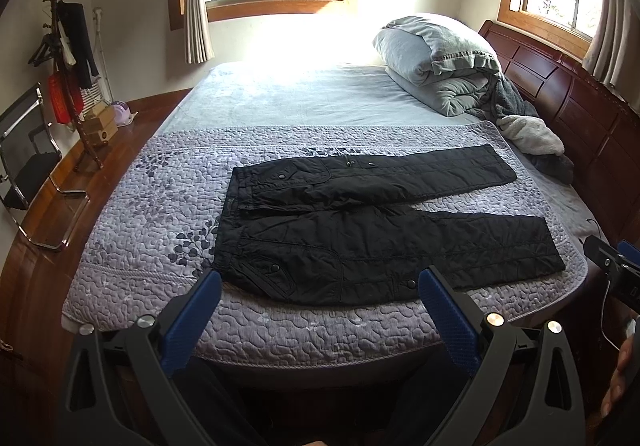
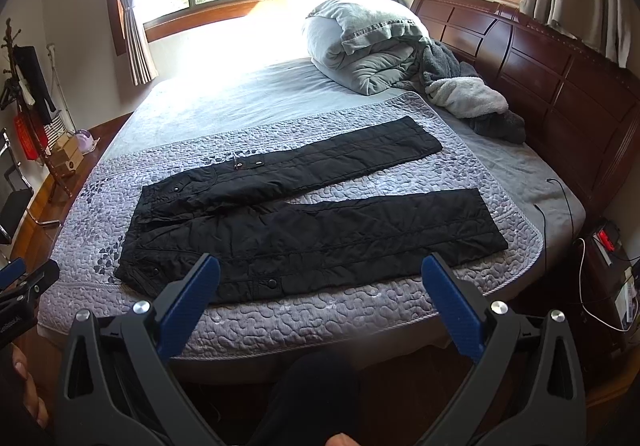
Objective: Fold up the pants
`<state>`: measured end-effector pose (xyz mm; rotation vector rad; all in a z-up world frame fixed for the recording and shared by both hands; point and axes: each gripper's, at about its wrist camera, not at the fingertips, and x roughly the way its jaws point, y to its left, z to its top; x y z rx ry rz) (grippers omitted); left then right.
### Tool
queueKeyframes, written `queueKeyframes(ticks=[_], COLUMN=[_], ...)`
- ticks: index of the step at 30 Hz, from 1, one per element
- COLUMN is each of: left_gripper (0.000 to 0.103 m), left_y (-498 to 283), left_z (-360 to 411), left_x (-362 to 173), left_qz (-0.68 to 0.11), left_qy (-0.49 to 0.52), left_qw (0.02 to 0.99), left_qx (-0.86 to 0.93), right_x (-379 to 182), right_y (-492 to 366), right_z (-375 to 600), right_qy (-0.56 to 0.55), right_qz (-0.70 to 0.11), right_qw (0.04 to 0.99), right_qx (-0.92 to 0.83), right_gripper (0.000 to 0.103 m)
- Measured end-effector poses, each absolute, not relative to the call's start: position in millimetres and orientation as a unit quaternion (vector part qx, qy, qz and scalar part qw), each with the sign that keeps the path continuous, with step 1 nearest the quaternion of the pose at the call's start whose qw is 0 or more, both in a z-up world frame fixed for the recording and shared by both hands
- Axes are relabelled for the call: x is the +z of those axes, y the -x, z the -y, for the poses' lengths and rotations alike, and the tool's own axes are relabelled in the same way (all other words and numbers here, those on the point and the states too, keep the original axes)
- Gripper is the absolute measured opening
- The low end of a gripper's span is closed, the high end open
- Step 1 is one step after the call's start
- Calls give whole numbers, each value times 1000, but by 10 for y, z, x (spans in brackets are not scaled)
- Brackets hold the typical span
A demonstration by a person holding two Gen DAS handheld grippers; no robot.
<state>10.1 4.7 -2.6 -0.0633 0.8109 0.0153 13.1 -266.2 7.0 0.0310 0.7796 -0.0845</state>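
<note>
Black quilted pants (image 1: 360, 221) lie flat on a lilac quilted bedspread (image 1: 160, 205), waistband to the left, both legs spread apart toward the right. They show in the right wrist view too (image 2: 304, 221). My left gripper (image 1: 320, 282) is open and empty, held above the bed's near edge just short of the pants' near side. My right gripper (image 2: 320, 266) is open and empty, at about the same distance from the near leg. The right gripper's tip shows at the right edge of the left wrist view (image 1: 616, 266).
A folded grey duvet (image 1: 440, 61) and fleece blankets (image 1: 528, 137) lie at the bed's far right by the dark wooden headboard (image 1: 580, 105). A coat rack (image 1: 68, 57), a chair (image 1: 24, 157) and boxes stand on the left. Cables (image 2: 568, 213) hang by the right side.
</note>
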Motion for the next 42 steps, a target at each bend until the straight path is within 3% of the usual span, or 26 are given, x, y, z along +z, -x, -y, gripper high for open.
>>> queueKeyframes(ticks=[6,11,15,22,31,32,33,34,42], left_gripper=[100,99,99,99,98,95,74,68,66], left_y=[-430,-767,-1220,-1748,-2097,-2112,-2154,-2196,-2146], left_z=[-274,-919,-1506,-2370,-2375,-2347,-2287,-2252,-2221], left_x=[-335,-803,-1481,-2540,-3236,-3229,-3226,-3265,-3390], left_qz=[-439,-437,-528,-554,-606,-601,-599,-609,-581], left_qy=[76,162,226,366,367,370,374,371,415], left_qw=[891,878,810,747,705,708,708,701,700], left_qx=[-85,-107,-115,-40,37,35,18,16,33], right_x=[-24,-634,-1186,-1777,-2243,-2269,-2288,-2306,-2572], right_y=[-269,-754,-1021,-1152,-1177,-1185,-1194,-1206,-1229], right_z=[2783,3296,3723,4119,4466,4528,4593,4683,6004], right_qy=[-20,-91,-157,-228,-255,-262,-270,-277,-417], right_qz=[-364,-437,-478,-504,-523,-521,-517,-513,-448], right_qw=[931,895,864,833,813,812,812,811,787], right_qx=[-12,12,27,8,-29,-31,-31,-32,-75], right_gripper=[101,101,101,101,101,101,101,101,100])
